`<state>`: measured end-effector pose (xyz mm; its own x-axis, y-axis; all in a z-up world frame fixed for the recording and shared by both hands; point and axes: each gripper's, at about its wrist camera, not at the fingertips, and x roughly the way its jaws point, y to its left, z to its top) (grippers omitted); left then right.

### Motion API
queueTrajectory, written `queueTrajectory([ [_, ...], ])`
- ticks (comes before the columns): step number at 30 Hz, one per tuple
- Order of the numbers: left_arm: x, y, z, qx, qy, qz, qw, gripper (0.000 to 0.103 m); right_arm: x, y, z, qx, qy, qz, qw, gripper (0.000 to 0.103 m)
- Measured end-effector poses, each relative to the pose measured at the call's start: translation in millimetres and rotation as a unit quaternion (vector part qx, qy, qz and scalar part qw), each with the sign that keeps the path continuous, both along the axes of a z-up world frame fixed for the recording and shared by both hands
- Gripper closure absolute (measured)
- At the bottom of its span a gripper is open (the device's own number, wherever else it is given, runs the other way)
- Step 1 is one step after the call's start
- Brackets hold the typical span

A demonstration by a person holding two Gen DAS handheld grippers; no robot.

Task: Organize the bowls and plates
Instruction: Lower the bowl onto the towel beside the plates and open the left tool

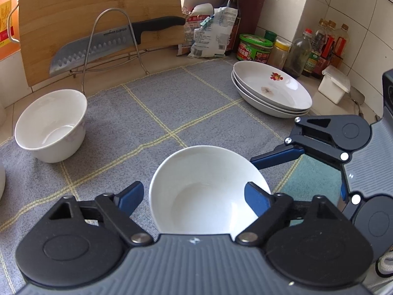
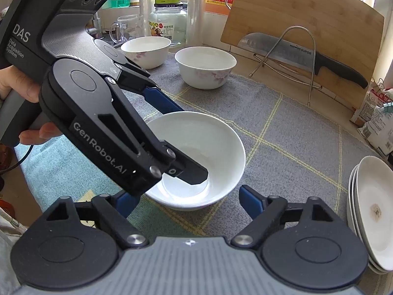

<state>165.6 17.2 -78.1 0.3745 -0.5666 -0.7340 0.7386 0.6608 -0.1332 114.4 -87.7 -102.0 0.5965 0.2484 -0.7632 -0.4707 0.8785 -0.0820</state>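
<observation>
1. Two hand-held grippers meet at one glossy white bowl (image 1: 203, 189) that sits on a grey woven mat (image 1: 157, 103) with thin yellow grid lines, spread over the desk.
2. Left hand-held gripper (image 1: 194, 196) has its blue-padded fingers spread apart, one outside the bowl's rim and one inside the basin; neither pad visibly presses on the wall.
3. Right hand-held gripper (image 2: 186, 201) likewise stands open, its fingers to either side of the bowl's near edge and clear of it.
4. A person's hand (image 2: 22, 88) grips the left tool's handle.
5. Farther back, two round, deep porcelain bowls with faint pink flower prints (image 2: 205, 66) (image 2: 146, 51) stand side by side, upright.
6. Three shallow white plates (image 1: 271, 88) form a neat stack at the mat's edge; the top one carries a small red motif and a brownish smudge.
7. Behind, a bamboo cutting board (image 1: 98, 12) leans upright, and a dimpled steel knife (image 1: 103, 46) with a black handle rests in a bent wire rack (image 1: 110, 41).
</observation>
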Motion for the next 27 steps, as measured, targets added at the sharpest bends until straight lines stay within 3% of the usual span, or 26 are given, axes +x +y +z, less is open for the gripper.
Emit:
queueTrajectory([
  [5, -4, 4, 5, 0.008, -0.031, 0.013, 0.9994, 0.010, -1, -4, 3, 0.007, -0.002, -0.004, 1.000, 0.002],
  [13, -12, 19, 10, -0.007, -0.036, 0.034, 0.9988, 0.009, -1, -6, 11, 0.013, -0.010, -0.003, 1.000, 0.000],
  [21, -17, 54, 16, -0.016, -0.062, 0.090, 0.9939, 0.005, 0, -2, 23, 0.016, -0.012, -0.005, 1.000, 0.000],
  [27, -21, 81, 20, -0.013, -0.101, 0.103, 0.9895, 0.004, 10, 8, 34, 0.032, -0.016, -0.024, 0.999, 0.000],
])
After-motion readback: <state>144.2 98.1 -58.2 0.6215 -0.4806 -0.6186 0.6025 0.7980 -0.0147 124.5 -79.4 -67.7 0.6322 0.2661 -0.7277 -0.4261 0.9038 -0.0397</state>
